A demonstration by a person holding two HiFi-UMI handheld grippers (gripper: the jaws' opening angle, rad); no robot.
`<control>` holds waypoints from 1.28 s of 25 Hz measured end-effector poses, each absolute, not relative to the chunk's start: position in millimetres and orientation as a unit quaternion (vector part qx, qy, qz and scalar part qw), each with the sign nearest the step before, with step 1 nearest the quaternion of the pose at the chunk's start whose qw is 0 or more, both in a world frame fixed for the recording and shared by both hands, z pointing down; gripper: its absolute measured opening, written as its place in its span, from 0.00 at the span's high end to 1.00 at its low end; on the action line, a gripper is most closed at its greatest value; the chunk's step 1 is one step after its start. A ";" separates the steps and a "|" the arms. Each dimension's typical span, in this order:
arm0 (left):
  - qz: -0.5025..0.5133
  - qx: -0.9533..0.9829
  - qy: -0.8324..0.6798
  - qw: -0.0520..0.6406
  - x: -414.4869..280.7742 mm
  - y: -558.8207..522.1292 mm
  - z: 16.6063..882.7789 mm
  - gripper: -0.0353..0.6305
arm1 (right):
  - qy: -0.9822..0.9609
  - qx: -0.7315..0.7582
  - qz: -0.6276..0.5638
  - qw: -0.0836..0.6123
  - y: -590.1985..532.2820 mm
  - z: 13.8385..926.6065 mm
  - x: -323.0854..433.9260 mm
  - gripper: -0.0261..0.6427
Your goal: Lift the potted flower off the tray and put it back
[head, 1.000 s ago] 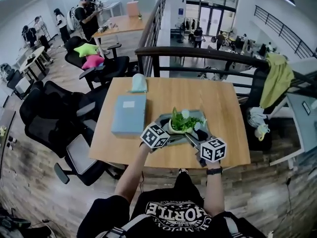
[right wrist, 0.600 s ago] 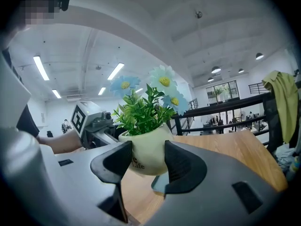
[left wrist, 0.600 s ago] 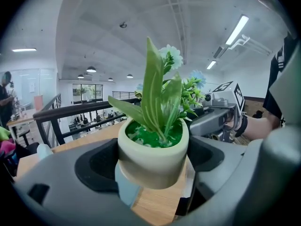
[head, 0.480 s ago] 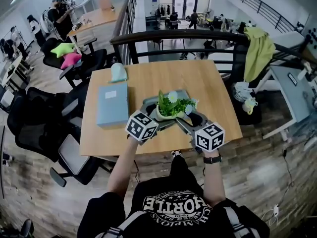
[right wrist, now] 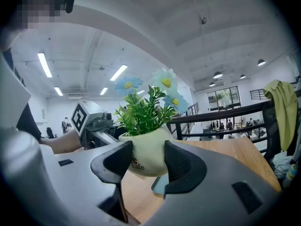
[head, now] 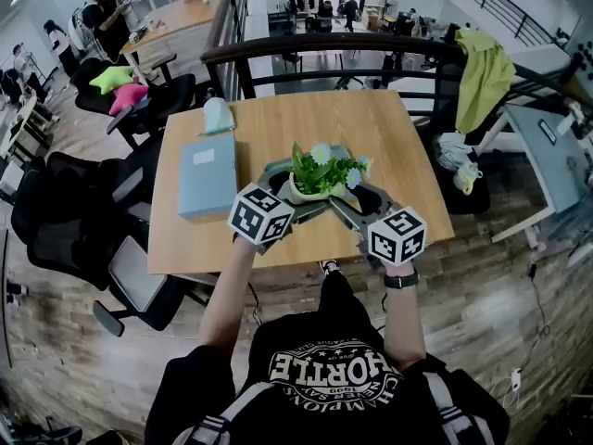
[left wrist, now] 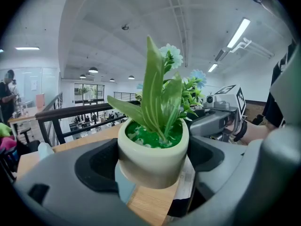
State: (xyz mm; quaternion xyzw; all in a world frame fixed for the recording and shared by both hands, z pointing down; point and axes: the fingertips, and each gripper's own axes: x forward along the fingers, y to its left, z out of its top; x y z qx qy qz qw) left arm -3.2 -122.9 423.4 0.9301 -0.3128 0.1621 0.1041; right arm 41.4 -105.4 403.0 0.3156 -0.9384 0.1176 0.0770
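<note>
Your left gripper [left wrist: 151,159] has its dark padded jaws set wide and pressed against both sides of the potted flower [head: 320,176], a round cream ceramic pot of green leaves and pale blue daisies. Your right gripper [right wrist: 149,163] clamps the same pot from the other side, with its jaws just as wide and its pads on the pot's wall. Between the two, the pot hangs upright in the air. Its base is clear of the shallow grey tray [head: 272,174], which lies beneath it on the square light wooden table [head: 398,137]. A flat pale blue box [head: 206,172] lies on the table left of the tray, apart from it.
</note>
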 end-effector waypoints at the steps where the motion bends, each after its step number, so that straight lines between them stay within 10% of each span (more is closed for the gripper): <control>1: 0.162 0.930 -0.314 0.106 -4.3 -122.5 423.5 0.23 | -0.939 0.315 0.117 0.077 -105.1 402.8 40.5 0.62; 32: 0.139 0.931 -0.324 0.094 -14.5 -140.4 431.2 0.23 | -0.937 0.300 0.155 0.092 -124.1 413.5 32.5 0.64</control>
